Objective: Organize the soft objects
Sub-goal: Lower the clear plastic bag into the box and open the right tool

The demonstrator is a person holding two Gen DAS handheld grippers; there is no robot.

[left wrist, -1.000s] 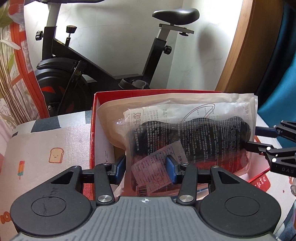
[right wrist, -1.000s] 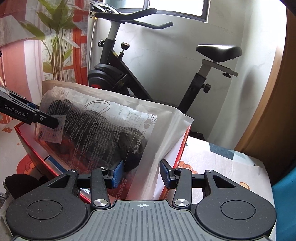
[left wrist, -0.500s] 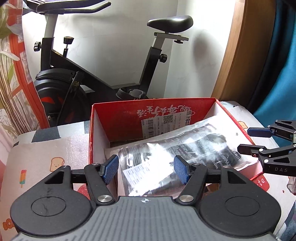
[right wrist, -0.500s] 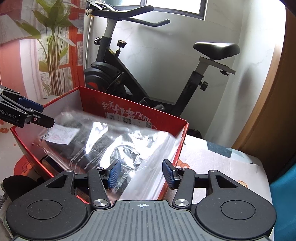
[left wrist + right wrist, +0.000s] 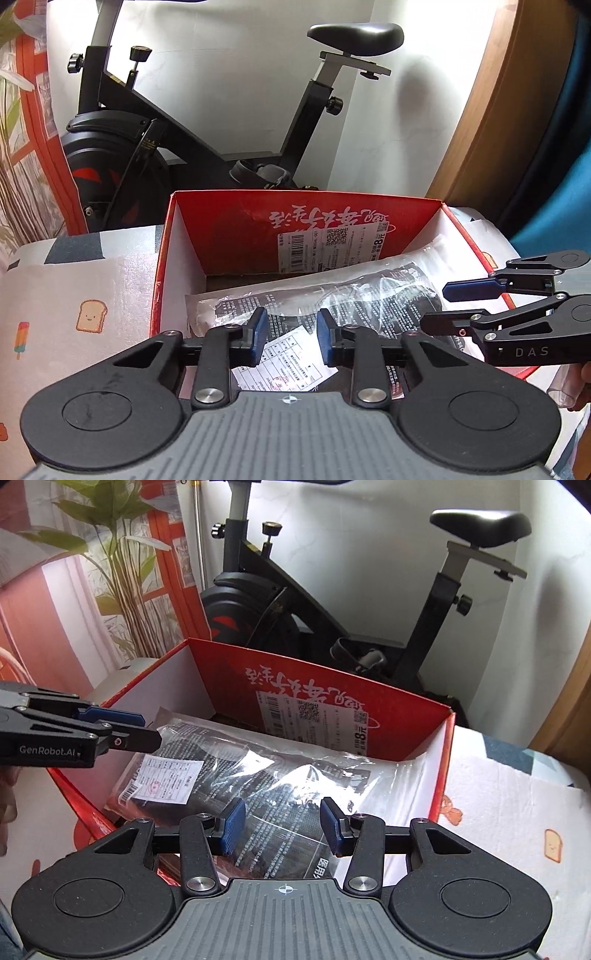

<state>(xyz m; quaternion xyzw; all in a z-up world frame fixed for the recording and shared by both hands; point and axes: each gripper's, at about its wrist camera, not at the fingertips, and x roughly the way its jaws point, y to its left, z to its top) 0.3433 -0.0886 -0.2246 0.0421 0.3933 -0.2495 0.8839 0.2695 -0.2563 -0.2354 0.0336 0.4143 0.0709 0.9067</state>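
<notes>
- Plastic-wrapped dark soft item (image 5: 258, 786) lies flat inside the red cardboard box (image 5: 402, 716); its clear bag reaches from the box's 9 o'clock wall toward the 3 o'clock wall, and a white paper label (image 5: 162, 779) faces up at the 9 o'clock end.
- In the left wrist view the same bag (image 5: 332, 302) rests on the box floor, below the inner wall (image 5: 229, 236) that carries printed characters and a barcode sticker.
- Left gripper (image 5: 290, 338) hangs above the label end with its jaws narrowing; the pads press on nothing, and the bag lies beneath the gap rather than between them.
- Right gripper (image 5: 282, 825) hovers over the near 6 o'clock part of the bag; its jaws stand at a moderate gap that is narrowing, and nothing is pinched there either.
- Each tool shows in the other's camera: the right one (image 5: 476, 306) at 3 o'clock, the left one (image 5: 122, 731) at 9 o'clock, both apart from the plastic.
- Judged from this, the bagged item is stowed and that placement looks done.
- One bag edge rides up along the 3 o'clock wall, so a light press flat may remain.
- Whether more soft things wait outside the box cannot be told; the patterned tabletop (image 5: 92, 288) at 9 o'clock shows none.
</notes>
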